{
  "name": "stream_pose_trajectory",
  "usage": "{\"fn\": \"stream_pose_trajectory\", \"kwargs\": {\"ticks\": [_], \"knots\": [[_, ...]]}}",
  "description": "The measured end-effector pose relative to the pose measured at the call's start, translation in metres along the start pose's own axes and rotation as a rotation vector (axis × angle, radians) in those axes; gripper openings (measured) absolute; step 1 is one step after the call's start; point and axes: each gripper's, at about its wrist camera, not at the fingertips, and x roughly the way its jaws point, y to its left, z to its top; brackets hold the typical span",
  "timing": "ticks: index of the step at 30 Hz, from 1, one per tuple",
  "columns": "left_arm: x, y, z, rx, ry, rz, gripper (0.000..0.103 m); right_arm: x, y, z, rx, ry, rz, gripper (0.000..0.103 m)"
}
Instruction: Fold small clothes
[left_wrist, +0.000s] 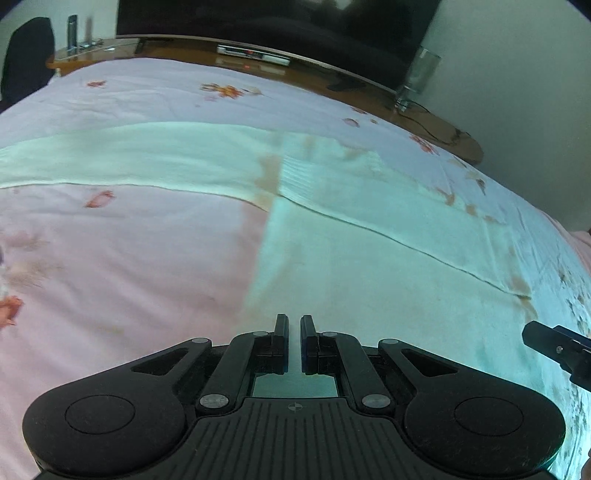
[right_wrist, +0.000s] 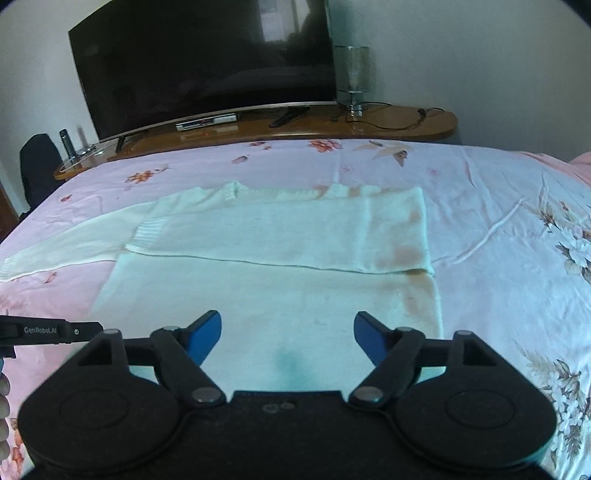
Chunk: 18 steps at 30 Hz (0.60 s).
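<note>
— Position of the garment?
— White knit sweater (right_wrist: 280, 236) spread flat on the bed, on a pink floral bedsheet (right_wrist: 480, 206). Right sleeve folded across the chest toward the left side, ribbed cuff (right_wrist: 142, 236) lying near the left edge of the body. Other sleeve (right_wrist: 62, 251) stretched out to the left over the sheet. Collar at the far end, hem at the near end. Faint brownish staining along the right edge of the body (cause not determinable).

— State of the left tool?
— Left tool (left_wrist: 293, 332) low over the near left edge of the sweater (left_wrist: 369, 266), fingers nearly together with only a narrow slit between them. Fabric visible through the slit and beneath the frame; whether any cloth is pinched, cannot tell. Seen also from the right wrist view as a black bar (right_wrist: 55, 330) entering from the left border.

— And the right tool?
— Right tool (right_wrist: 288, 334) above the near hem, blue-padded fingers (right_wrist: 207, 332) spread wide apart, nothing between them. Not touching the cloth as far as visible.

— Surroundings?
— Beyond the bed, a curved wooden TV shelf (right_wrist: 406, 123) carrying a large dark television (right_wrist: 203, 62), a set-top box (right_wrist: 205, 122), a remote (right_wrist: 286, 118) and a glass lamp (right_wrist: 352, 77) with a trailing cable. Dark chair (right_wrist: 38, 166) at the far left.
</note>
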Motion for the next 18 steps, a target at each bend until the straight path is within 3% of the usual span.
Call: {"fn": "stream_pose_trajectory", "kwargs": {"ticks": [6,18], "knots": [[0.006,0.032,0.020,-0.092,-0.014,0.065,0.004,0.022,0.020,0.021,-0.024,-0.009,0.028,0.078],[0.041,0.102,0.060,-0.316,-0.037,0.198,0.004,0.111,0.077,0.066,-0.103,0.042,0.142,0.077]]}}
